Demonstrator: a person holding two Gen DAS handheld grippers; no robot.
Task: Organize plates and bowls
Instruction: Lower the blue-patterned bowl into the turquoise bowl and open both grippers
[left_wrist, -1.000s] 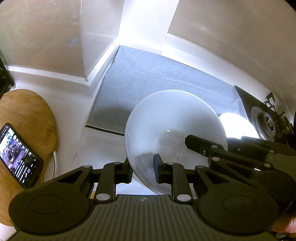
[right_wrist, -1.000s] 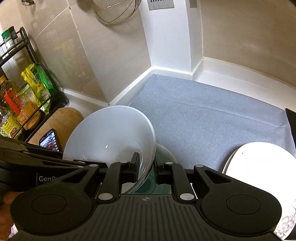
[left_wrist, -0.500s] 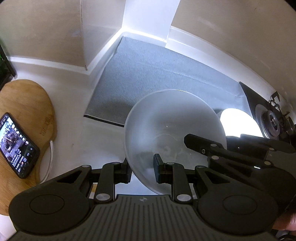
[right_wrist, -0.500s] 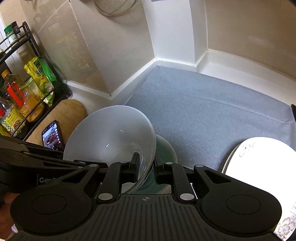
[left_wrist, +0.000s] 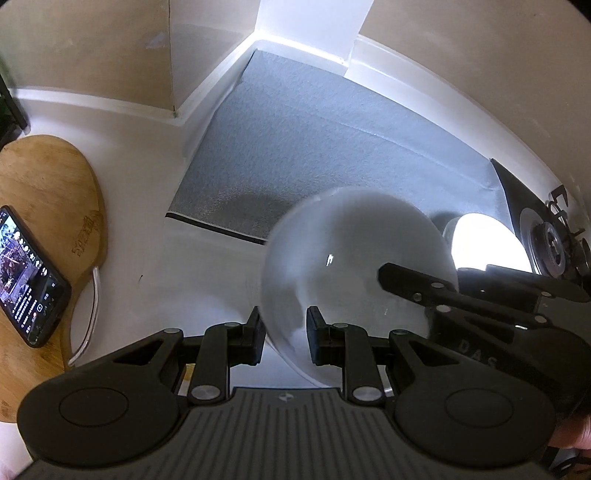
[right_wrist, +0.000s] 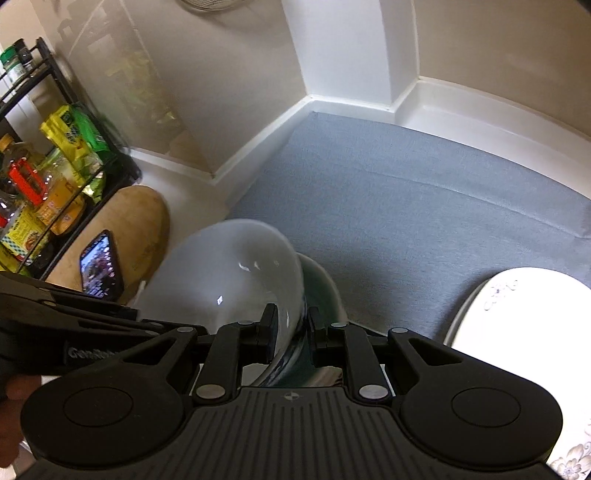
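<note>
Bowl of white, the big one, is held up over the tabletop by both claws. The left claw is pinched on the near rim, and the right claw is pinched on the rim at the other side. A second bowl with a green inside sits just behind and under it, at the edge of the grey mat. A white plate with small flowers lies to the right on the mat.

To do this step well, both rims should be kept squeezed the same, so the big bowl is not tipped or dropped. It should be moved slowly and kept level, and the green bowl should not be bumped.

Compared with a second ago, the mat is seen farther off, so the big bowl seems to be lifted higher. The phone on the wooden board is seen a bit lower in the left view.
</note>
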